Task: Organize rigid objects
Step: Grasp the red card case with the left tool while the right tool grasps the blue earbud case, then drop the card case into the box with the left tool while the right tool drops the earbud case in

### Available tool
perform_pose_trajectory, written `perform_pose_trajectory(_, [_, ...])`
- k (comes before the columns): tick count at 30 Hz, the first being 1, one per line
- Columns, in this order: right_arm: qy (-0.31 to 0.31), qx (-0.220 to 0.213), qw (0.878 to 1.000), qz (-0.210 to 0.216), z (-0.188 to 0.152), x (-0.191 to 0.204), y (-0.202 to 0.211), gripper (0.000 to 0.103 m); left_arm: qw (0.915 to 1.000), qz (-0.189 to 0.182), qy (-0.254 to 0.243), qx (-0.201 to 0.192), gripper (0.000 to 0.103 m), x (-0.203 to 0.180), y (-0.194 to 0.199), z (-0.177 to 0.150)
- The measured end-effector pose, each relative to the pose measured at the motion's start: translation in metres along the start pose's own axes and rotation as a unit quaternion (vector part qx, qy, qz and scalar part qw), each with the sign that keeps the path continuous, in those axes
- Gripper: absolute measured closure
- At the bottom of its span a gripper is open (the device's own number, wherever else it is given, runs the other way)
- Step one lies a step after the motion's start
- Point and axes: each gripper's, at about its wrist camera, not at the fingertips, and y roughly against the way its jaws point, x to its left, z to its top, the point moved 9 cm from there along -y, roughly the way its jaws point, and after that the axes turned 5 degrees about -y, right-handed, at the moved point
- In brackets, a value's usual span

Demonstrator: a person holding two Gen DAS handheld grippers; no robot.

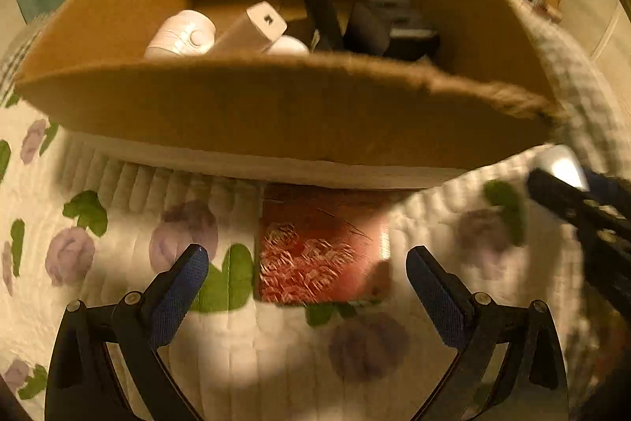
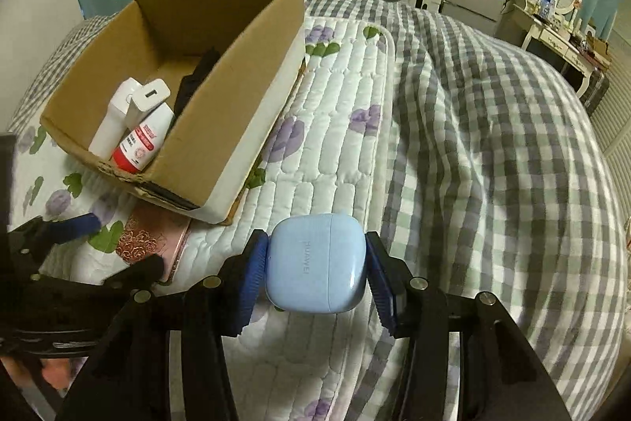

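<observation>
Fingers of the right gripper clamp a pale blue rounded earbud case, held above the white quilted floral pad on the bed. Left gripper hangs spread wide, gripping nothing, over a pink rose-patterned phone lying flat on the pad. Just beyond the phone, the open brown cardboard box blocks the way, already holding a white charger block, a red-and-white bottle and dark items. Grey checked blanket spreads to the right.
</observation>
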Motion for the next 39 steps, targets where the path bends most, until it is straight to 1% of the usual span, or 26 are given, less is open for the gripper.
perform_pose_trajectory(2, [0.001,0.002,1.0,0.003,-0.001,0.004,-0.007,0.054,1.0,0.008,0.0,0.003,0.001,0.001,-0.01,0.0])
perform_pose_trajectory(3, [0.002,0.003,1.0,0.004,-0.002,0.005,-0.009,0.054,0.9999,0.013,-0.002,0.0,0.001,0.0,-0.013,0.001])
perform_pose_trajectory(4, [0.003,0.006,1.0,0.005,-0.003,0.005,-0.012,0.054,0.9997,0.019,-0.012,-0.01,0.001,-0.002,-0.015,0.002])
perform_pose_trajectory(6, [0.005,0.009,1.0,0.006,-0.005,0.006,-0.016,0.054,0.999,0.024,-0.03,-0.021,0.003,-0.006,-0.015,0.002])
perform_pose_trajectory(7, [0.007,0.009,1.0,0.005,-0.006,0.007,-0.018,0.054,0.999,0.022,-0.031,-0.023,0.006,-0.007,-0.014,0.002])
perform_pose_trajectory(8, [0.009,0.01,1.0,0.003,-0.007,0.006,-0.02,0.054,0.999,0.018,-0.033,-0.023,0.015,-0.008,-0.012,0.001])
perform_pose_trajectory(9, [0.01,0.01,1.0,0.001,-0.007,0.006,-0.021,0.054,0.9989,0.01,-0.04,-0.021,0.031,-0.01,-0.008,0.001])
perform_pose_trajectory(10, [0.011,0.011,1.0,0.0,-0.009,0.006,-0.022,0.054,0.9988,0.007,-0.045,-0.018,0.031,-0.01,-0.003,-0.001])
perform_pose_trajectory(12, [0.011,0.012,1.0,0.0,-0.01,0.006,-0.021,0.054,0.9986,-0.015,-0.051,-0.005,0.031,-0.013,0.002,-0.007])
perform_pose_trajectory(15, [0.009,0.018,1.0,-0.007,-0.014,0.006,-0.015,0.054,0.9986,-0.03,-0.043,0.009,0.031,-0.01,0.014,-0.018])
perform_pose_trajectory(19, [0.02,0.015,0.999,-0.022,-0.012,0.013,0.01,0.054,0.9985,-0.031,-0.044,-0.002,0.031,-0.003,0.041,-0.025])
perform_pose_trajectory(22, [0.022,0.003,0.999,-0.026,-0.005,0.02,0.037,0.054,0.9978,-0.043,-0.044,-0.024,0.031,0.004,0.071,-0.025])
perform_pose_trajectory(24, [0.022,-0.005,0.999,-0.027,-0.001,0.024,0.054,0.054,0.997,-0.052,-0.043,-0.038,0.031,0.008,0.088,-0.018])
perform_pose_trajectory(27, [0.021,-0.018,0.999,-0.027,0.005,0.033,0.08,0.054,0.9946,-0.064,-0.045,-0.068,0.031,0.017,0.126,-0.016])
perform_pose_trajectory(30, [0.019,-0.036,0.999,-0.025,0.015,0.041,0.109,0.054,0.9918,-0.07,-0.045,-0.097,0.031,0.023,0.156,-0.002])
perform_pose_trajectory(34, [0.02,-0.066,0.997,-0.025,0.033,0.054,0.144,0.054,0.9878,-0.08,-0.035,-0.13,0.031,0.032,0.179,0.022])
perform_pose_trajectory(39, [0.024,-0.101,0.994,-0.016,0.068,0.072,0.178,0.054,0.9826,-0.068,-0.042,-0.168,0.031,0.052,0.207,0.058])
